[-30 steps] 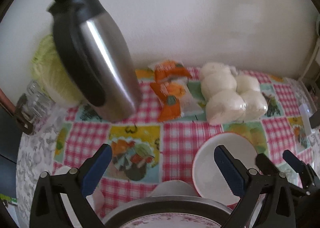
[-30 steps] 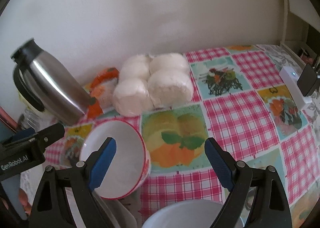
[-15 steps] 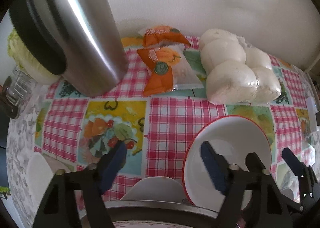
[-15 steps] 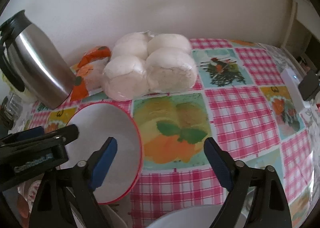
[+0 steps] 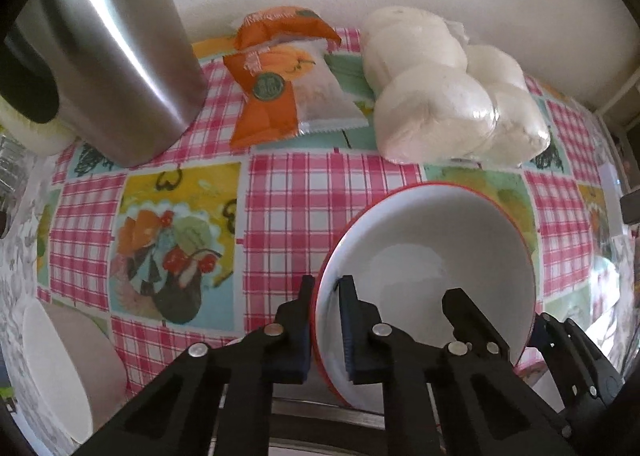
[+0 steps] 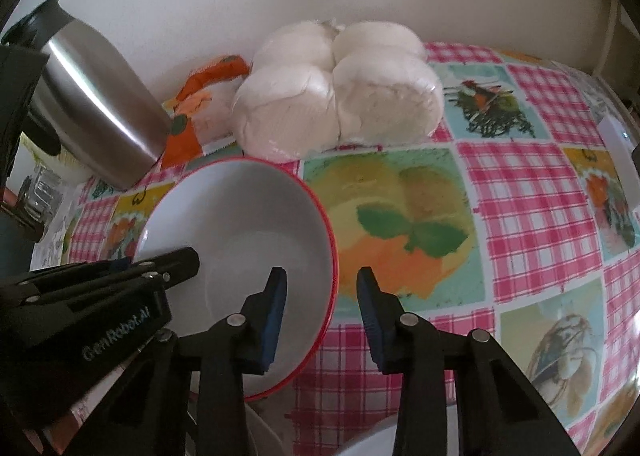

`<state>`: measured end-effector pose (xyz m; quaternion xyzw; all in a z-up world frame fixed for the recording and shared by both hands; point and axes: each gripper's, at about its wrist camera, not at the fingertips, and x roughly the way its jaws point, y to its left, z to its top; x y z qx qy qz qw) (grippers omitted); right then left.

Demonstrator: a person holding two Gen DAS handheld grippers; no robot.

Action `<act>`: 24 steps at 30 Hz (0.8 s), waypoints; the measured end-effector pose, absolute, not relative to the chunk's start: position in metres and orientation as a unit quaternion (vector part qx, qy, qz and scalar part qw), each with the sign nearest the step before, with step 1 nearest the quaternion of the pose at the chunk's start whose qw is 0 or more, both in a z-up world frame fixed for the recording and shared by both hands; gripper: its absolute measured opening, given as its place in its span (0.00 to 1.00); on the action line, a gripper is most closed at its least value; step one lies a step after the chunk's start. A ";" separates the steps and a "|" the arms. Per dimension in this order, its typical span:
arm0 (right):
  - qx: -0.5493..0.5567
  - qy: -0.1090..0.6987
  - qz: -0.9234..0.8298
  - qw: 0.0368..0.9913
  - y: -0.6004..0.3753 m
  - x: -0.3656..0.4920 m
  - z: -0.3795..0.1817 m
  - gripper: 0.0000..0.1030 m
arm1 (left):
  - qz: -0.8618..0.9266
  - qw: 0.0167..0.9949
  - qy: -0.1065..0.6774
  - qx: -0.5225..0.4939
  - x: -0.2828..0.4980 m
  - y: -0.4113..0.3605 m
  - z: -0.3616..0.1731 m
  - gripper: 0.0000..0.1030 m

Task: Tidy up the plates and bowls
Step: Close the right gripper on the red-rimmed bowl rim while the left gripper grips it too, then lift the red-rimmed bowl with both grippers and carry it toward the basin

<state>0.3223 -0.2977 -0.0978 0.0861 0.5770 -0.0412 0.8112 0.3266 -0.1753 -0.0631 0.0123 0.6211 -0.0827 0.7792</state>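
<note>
At the near edge of the worktop (image 6: 520, 192), the red-rimmed bowl (image 5: 432, 256) now has its left rim clamped between the pads of the left gripper (image 5: 324, 320), which stood wide open a second ago. The right gripper (image 6: 322, 310) straddles the opposite rim, jaws closing but not yet pressing (a two-handed lift looks imminent). A steel jug (image 5: 116, 56) stands well behind.

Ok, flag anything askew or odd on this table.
The red-rimmed bowl sits tilted, propped on other dishes. The left gripper pinches its rim; the right gripper straddles the opposite rim, jaws closing. No spills or damage visible.
</note>
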 end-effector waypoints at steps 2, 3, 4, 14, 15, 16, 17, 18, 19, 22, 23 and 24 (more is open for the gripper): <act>0.086 0.584 -0.038 0.806 -0.297 0.323 -0.100 0.32 | -0.084 0.779 0.622 0.013 0.327 -0.177 -0.064 0.12; 0.083 0.585 -0.038 0.806 -0.296 0.322 -0.100 0.30 | -0.085 0.778 0.622 0.015 0.328 -0.178 -0.064 0.12; 0.083 0.585 -0.036 0.806 -0.296 0.322 -0.099 0.26 | -0.087 0.778 0.622 0.015 0.328 -0.178 -0.064 0.12; 0.104 0.582 -0.022 0.806 -0.302 0.319 -0.096 0.22 | -0.095 0.784 0.614 -0.014 0.319 -0.162 -0.060 0.11; 0.104 0.581 -0.024 0.807 -0.304 0.318 -0.095 0.22 | -0.098 0.784 0.613 -0.017 0.318 -0.162 -0.059 0.11; 0.104 0.580 -0.026 0.807 -0.305 0.318 -0.094 0.22 | -0.100 0.784 0.613 -0.020 0.317 -0.163 -0.059 0.11; 0.105 0.579 -0.027 0.808 -0.307 0.317 -0.093 0.22 | -0.102 0.784 0.612 -0.021 0.316 -0.164 -0.059 0.11; 0.108 0.578 -0.028 0.809 -0.310 0.316 -0.091 0.22 | -0.103 0.785 0.611 -0.021 0.315 -0.168 -0.058 0.10; 0.111 0.576 -0.029 0.809 -0.313 0.315 -0.090 0.22 | -0.105 0.786 0.609 -0.019 0.314 -0.172 -0.057 0.11; 0.110 0.574 -0.036 0.811 -0.321 0.314 -0.088 0.22 | -0.111 0.790 0.603 -0.007 0.313 -0.184 -0.055 0.10; 0.108 0.575 -0.039 0.810 -0.324 0.313 -0.089 0.22 | -0.113 0.790 0.602 -0.002 0.312 -0.189 -0.054 0.11; 0.109 0.577 -0.041 0.809 -0.327 0.312 -0.090 0.22 | -0.116 0.790 0.602 0.003 0.312 -0.193 -0.054 0.11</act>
